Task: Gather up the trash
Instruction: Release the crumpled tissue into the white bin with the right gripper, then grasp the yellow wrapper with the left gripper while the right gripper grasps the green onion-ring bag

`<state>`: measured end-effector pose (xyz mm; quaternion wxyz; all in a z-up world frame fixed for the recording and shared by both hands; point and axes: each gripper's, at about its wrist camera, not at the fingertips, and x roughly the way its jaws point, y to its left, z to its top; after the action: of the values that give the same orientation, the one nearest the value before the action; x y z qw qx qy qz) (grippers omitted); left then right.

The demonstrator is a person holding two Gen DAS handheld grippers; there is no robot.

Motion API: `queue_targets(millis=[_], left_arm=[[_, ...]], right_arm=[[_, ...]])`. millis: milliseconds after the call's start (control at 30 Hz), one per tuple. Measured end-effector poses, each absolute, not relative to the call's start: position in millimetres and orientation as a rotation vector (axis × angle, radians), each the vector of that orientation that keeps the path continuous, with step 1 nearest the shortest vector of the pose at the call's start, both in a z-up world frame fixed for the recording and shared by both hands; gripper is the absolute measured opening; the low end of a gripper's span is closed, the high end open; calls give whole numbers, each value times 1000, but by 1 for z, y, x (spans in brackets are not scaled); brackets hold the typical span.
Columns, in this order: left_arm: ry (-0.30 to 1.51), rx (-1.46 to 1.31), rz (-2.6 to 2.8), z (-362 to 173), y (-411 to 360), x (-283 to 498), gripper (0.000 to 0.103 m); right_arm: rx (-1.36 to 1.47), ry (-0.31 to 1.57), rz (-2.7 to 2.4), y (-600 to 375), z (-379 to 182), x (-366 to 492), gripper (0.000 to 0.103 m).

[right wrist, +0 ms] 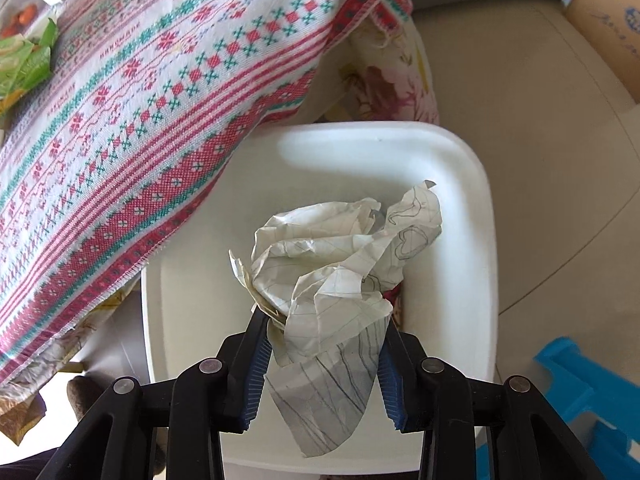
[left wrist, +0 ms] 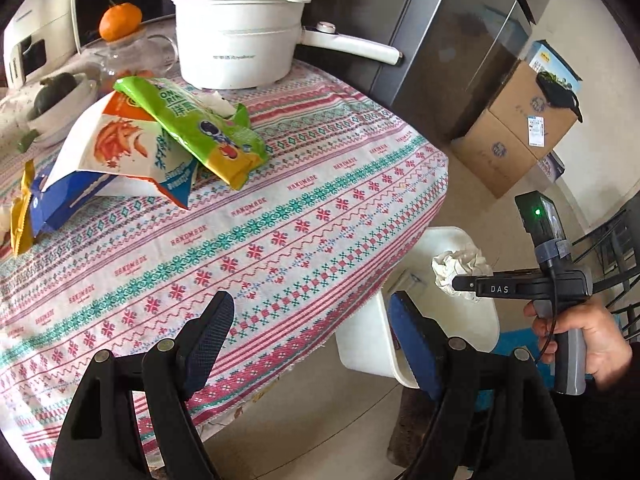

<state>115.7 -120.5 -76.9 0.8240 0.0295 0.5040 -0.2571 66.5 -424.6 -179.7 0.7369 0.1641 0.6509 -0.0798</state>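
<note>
The right gripper (right wrist: 324, 344) clamps a crumpled paper (right wrist: 340, 248) at 6 o'clock, above the white bin (right wrist: 460, 168); the patterned tablecloth (right wrist: 160, 92) drapes at 10 o'clock

This is a home, in a dining corner. A table has a woven patterned cloth (left wrist: 280, 208). On it, at the far side, stand a white cooking pot (left wrist: 240, 40) and an orange (left wrist: 120, 22). Snack bags (left wrist: 160, 136) lie at the left. Cardboard boxes (left wrist: 516, 136) are stacked on the floor at the right.
</note>
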Motion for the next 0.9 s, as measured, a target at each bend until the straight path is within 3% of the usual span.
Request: queue_targets(millis=[133, 233, 900], left_arm=[[1067, 52, -525, -74, -105, 119, 82], [1064, 62, -517, -71, -95, 119, 82], [952, -35, -250, -37, 34, 156, 82]], right_arm=[[376, 1417, -156, -420, -176, 71, 49], [407, 1402, -160, -419, -172, 72, 79], [322, 1140, -94, -373, -90, 78, 81]])
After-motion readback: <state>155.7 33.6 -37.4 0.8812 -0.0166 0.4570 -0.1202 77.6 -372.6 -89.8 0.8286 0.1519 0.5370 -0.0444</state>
